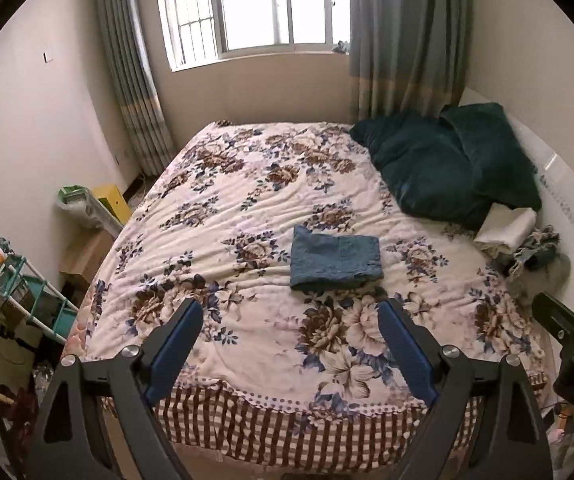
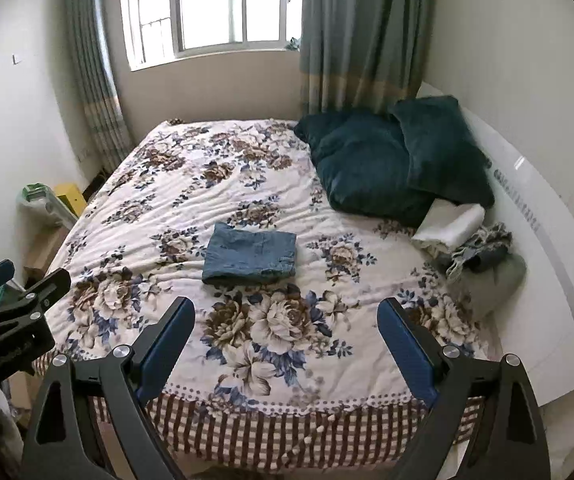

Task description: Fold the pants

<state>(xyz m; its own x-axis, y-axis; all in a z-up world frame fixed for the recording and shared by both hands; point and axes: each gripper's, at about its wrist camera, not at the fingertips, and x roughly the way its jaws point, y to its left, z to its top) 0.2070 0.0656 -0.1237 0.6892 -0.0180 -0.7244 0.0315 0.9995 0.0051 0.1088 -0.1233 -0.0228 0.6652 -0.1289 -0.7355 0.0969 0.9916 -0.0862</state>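
Observation:
The blue denim pants [image 1: 334,258] lie folded into a small rectangle in the middle of the floral bed cover [image 1: 223,216]; they also show in the right wrist view [image 2: 250,254]. My left gripper [image 1: 290,312] is open and empty, held above the bed's foot, well short of the pants. My right gripper [image 2: 286,310] is open and empty too, beside the left one and to the right of the pants. Part of the right gripper shows at the right edge of the left wrist view [image 1: 567,328], and part of the left gripper shows at the left edge of the right wrist view [image 2: 11,312].
Dark teal pillows [image 2: 387,164] lie at the far right by a white headboard [image 2: 535,216]. A white folded cloth [image 2: 451,226] and a pile of grey clothes [image 2: 487,264] lie next to them. A rack [image 1: 27,292] and boxes stand left of the bed.

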